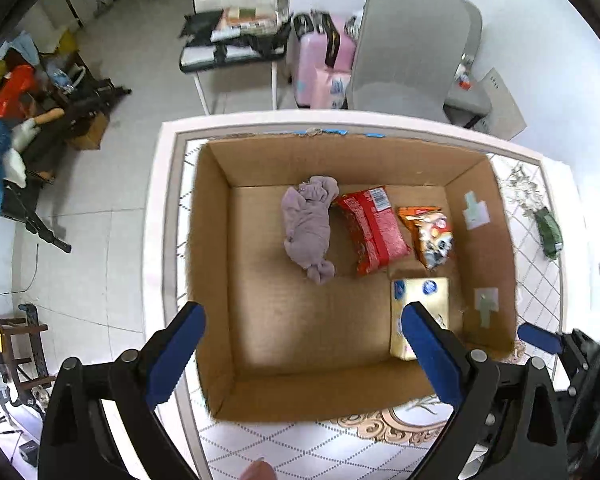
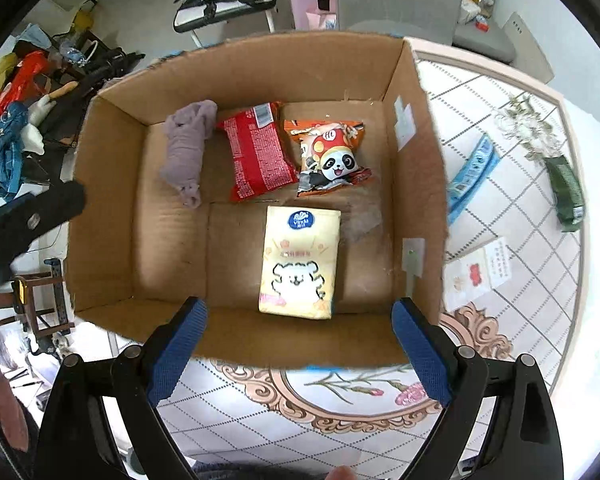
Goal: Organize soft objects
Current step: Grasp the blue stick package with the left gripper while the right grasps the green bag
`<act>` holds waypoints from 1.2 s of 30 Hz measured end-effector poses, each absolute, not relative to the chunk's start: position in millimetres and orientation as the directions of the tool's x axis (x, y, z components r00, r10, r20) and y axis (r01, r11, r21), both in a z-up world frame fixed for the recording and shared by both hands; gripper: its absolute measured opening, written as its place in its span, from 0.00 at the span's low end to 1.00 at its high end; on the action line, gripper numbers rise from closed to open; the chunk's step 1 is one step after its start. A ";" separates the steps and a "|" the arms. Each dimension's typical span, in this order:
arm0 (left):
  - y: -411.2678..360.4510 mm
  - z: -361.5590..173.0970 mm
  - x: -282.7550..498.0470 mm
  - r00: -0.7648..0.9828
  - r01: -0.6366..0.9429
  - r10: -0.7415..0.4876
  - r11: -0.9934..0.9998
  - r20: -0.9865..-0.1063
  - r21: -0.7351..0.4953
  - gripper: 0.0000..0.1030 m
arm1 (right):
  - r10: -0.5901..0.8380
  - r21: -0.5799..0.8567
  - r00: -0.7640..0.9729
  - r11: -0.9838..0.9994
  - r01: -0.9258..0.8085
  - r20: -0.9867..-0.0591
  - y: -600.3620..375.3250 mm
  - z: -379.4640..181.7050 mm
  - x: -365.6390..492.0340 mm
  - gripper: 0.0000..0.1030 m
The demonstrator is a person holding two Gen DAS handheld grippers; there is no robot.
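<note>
An open cardboard box (image 1: 212, 240) (image 2: 112, 208) stands on the table. Inside lie a rolled lilac cloth (image 1: 310, 224) (image 2: 186, 148), a red snack pack (image 1: 374, 232) (image 2: 258, 156), an orange panda snack bag (image 1: 430, 234) (image 2: 332, 156) and a yellow tissue pack (image 1: 418, 300) (image 2: 298, 264). My left gripper (image 1: 304, 356) is open and empty above the box's near edge. My right gripper (image 2: 300, 354) is open and empty above the near wall, just short of the tissue pack. The right gripper's blue pad (image 1: 540, 338) shows in the left wrist view.
On the patterned tablecloth (image 2: 520, 208) right of the box lie a blue packet (image 2: 470, 176), a dark green packet (image 1: 548, 232) (image 2: 566, 192), a white-and-red pack (image 2: 480, 272) and a pale bundle (image 2: 528, 124). A grey chair (image 1: 412, 48) stands behind the table.
</note>
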State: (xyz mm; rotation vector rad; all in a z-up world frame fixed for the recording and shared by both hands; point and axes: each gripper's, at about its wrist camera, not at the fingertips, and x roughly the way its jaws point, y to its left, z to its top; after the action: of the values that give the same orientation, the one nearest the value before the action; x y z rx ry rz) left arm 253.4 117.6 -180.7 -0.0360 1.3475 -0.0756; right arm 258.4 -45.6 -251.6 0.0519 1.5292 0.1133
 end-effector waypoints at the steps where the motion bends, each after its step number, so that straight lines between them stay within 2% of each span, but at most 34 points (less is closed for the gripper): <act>1: 117.9 -175.1 247.0 0.232 0.037 -0.078 0.997 -0.970 -0.071 0.98 | 0.115 0.112 0.056 0.993 -0.048 -0.992 -45.6 -243.9 252.2 0.93; 14: 117.1 -111.8 160.6 0.331 0.026 -0.070 0.998 -0.941 -0.065 0.98 | 0.123 0.116 0.230 0.992 -0.043 -0.965 -65.0 -157.2 174.1 0.93; 21: 106.2 -89.3 141.2 0.361 0.018 -0.072 0.997 -0.930 -0.071 0.98 | 0.163 0.149 0.272 0.986 -0.072 -0.948 -74.7 -123.2 155.0 0.93; 29: 85.0 -77.2 143.3 0.376 -0.016 -0.050 0.998 -0.925 -0.060 0.98 | 0.243 0.226 0.267 0.970 -0.092 -0.933 -97.1 -119.2 164.9 0.93; 32: 59.7 -74.1 154.3 0.380 0.006 -0.031 0.999 -0.925 -0.032 0.97 | 0.281 0.280 0.261 0.959 -0.043 -0.923 -127.4 -124.5 174.8 0.93; 36: 5.4 -75.2 185.4 0.372 0.093 -0.056 0.995 -0.927 -0.023 0.98 | 0.263 0.288 0.261 0.956 0.060 -0.929 -186.1 -138.0 187.9 0.93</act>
State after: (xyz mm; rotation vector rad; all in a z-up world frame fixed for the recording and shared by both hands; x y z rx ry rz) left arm 185.4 5.4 -75.2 0.0351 1.1861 -0.0949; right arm 187.9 -186.1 -138.0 0.2884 1.3048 0.1404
